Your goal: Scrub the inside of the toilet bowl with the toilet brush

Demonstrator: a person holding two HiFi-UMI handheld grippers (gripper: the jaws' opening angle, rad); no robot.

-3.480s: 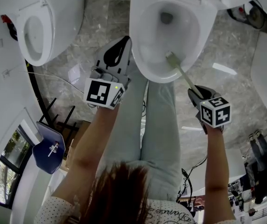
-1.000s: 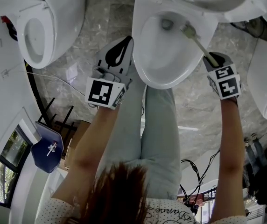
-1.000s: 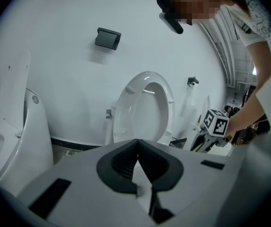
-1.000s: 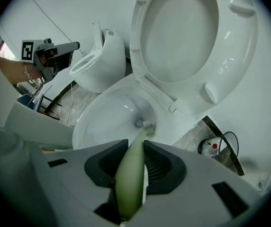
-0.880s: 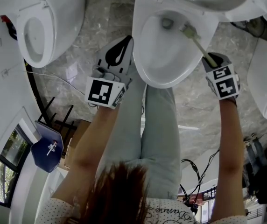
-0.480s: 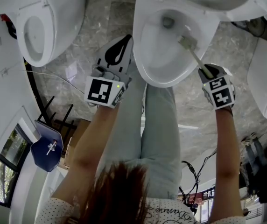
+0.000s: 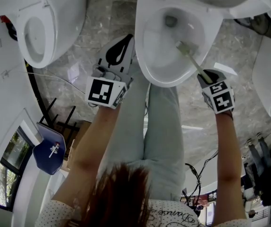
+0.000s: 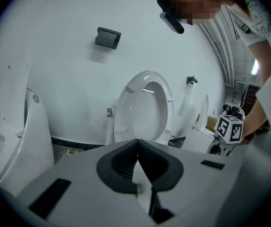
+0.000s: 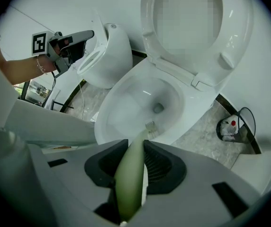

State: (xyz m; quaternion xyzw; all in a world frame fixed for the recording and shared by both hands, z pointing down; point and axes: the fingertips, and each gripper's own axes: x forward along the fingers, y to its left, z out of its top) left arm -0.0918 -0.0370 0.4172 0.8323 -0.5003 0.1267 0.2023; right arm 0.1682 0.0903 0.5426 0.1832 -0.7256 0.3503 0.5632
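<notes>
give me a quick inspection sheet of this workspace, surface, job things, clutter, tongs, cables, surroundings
surface: grey stone-look floor, no spill seen
job's things: toilet bowl open, seat raised; brush head inside the bowl, on its right wall
clutter: pale scrap on the floor left of the bowl
grippers: left tongs shut, empty, held beside the bowl; right tongs shut on the brush handle
cables: thin wire across the floor at left; black cable behind the bowl
surroundings: second toilet at left, white walls
</notes>
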